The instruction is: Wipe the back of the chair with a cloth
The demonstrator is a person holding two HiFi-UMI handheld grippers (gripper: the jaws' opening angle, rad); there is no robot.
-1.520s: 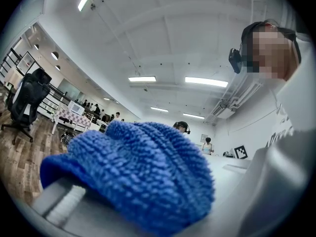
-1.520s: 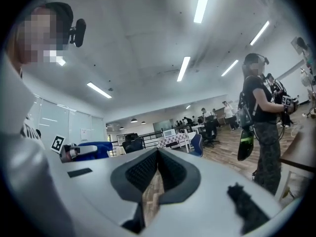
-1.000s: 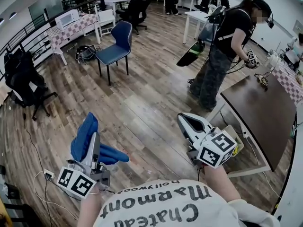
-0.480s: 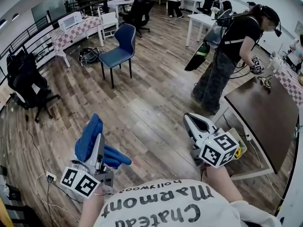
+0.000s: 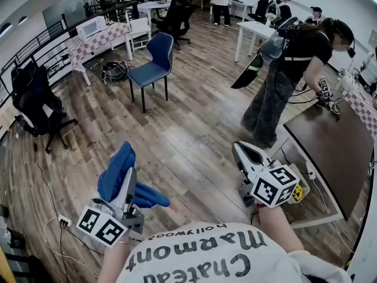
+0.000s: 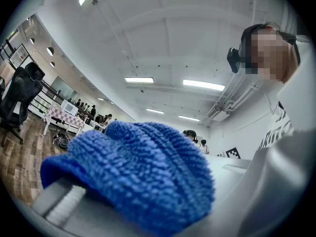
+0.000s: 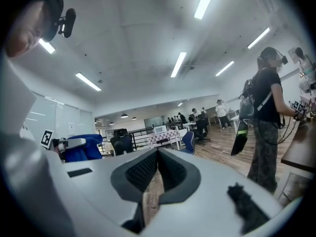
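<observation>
A blue chair (image 5: 155,62) with black legs stands on the wood floor far ahead, its back turned to the right; it shows small in the right gripper view too (image 7: 188,141). My left gripper (image 5: 129,174) is held low at the left, shut on a blue knobbly cloth (image 5: 116,171) that drapes over its jaws and fills the left gripper view (image 6: 143,167). My right gripper (image 5: 242,151) is held low at the right, jaws together with nothing between them (image 7: 158,151). Both grippers are well short of the chair.
A person in black (image 5: 291,69) stands at a dark table (image 5: 330,152) on the right. A black office chair (image 5: 35,102) is at the left, cables (image 5: 115,71) lie by a checked table (image 5: 94,35), and a white table (image 5: 254,25) stands beyond.
The view has drifted forward: the chair sits a little lower and nearer in the head view. Both grippers keep their pose, the cloth still held in the left.
</observation>
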